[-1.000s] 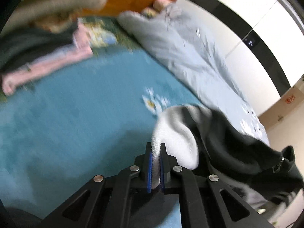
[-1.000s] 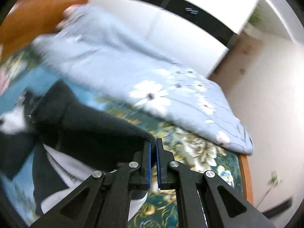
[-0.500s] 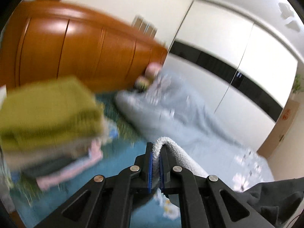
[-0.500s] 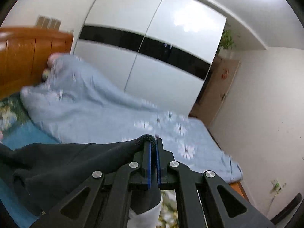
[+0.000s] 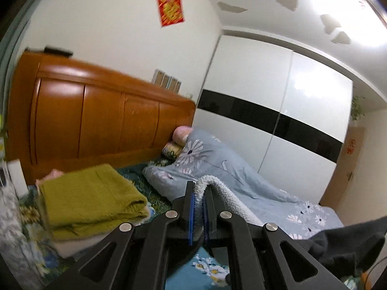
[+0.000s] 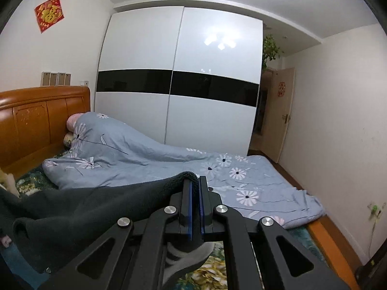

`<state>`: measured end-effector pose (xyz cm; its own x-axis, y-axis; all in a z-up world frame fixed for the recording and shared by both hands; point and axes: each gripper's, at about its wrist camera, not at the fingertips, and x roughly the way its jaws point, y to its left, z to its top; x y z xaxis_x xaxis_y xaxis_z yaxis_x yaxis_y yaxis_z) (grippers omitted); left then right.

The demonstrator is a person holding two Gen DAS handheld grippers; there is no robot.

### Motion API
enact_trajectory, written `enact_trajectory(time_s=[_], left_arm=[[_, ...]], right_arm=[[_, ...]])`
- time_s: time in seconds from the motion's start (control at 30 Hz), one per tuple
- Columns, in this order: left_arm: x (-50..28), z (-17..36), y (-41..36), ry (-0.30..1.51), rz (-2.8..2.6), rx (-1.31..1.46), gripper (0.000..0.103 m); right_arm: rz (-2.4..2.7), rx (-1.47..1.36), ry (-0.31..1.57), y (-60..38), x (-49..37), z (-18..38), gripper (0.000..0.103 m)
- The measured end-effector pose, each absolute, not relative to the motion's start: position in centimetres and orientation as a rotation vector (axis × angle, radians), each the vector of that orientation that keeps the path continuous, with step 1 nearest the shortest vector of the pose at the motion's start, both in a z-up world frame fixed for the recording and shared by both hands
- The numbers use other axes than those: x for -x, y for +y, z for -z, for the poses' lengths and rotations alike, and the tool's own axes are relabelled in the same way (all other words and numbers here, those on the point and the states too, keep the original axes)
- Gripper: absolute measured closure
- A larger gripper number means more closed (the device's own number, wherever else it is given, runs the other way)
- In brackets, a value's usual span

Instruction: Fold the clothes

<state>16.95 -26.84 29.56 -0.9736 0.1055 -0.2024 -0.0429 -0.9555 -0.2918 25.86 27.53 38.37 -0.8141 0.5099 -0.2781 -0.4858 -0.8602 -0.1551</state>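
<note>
Change: a second ago your garment [image 6: 79,207] lay on the bed [image 6: 217,273]; you've now lifted it clear, ready to shake out.
Left gripper [image 5: 198,213]: fingers clamped on its white fleece edge.
Right gripper [image 6: 194,209]: fingers clamped on its dark edge.
Surface: bed with blue quilt [image 6: 150,162]; folded stack [image 5: 89,203] at left.
Room: wardrobe [image 6: 179,82], wooden headboard [image 5: 96,123].

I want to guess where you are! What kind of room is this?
It looks like a bedroom. There is a bed with a wooden headboard and a blue flowered quilt, a big sliding wardrobe, and a stack of folded clothes on the bed.
</note>
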Motion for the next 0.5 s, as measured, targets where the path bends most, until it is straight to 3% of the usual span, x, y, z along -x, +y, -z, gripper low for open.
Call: enact_trajectory(time_s=[0.17,0.3,0.4,0.5], left_arm=[[-20.0,-34.8,-26.5,-0.287,-3.0,0.226,0.097],[-17.5,-35.2,-25.0,-0.159,-3.001,0.309,0.097],[-12.7,-30.9,-22.9,-0.157,-2.974,0.548,0.097],[-7.1,-23.6,-21.4,-0.179,-2.922,0.878,0.097]], right_arm=[[-2.606,0.352,-0.082,27.9,-28.8,-42.0,0.099],[-2.593,0.348,-0.115,29.2,-27.9,-44.4,0.099],[-2.6,0.53,-0.109,30.8,-22.9,-41.8,0.099],[-2.568,0.795,-0.106,32.0,-16.8,-34.8,0.099]])
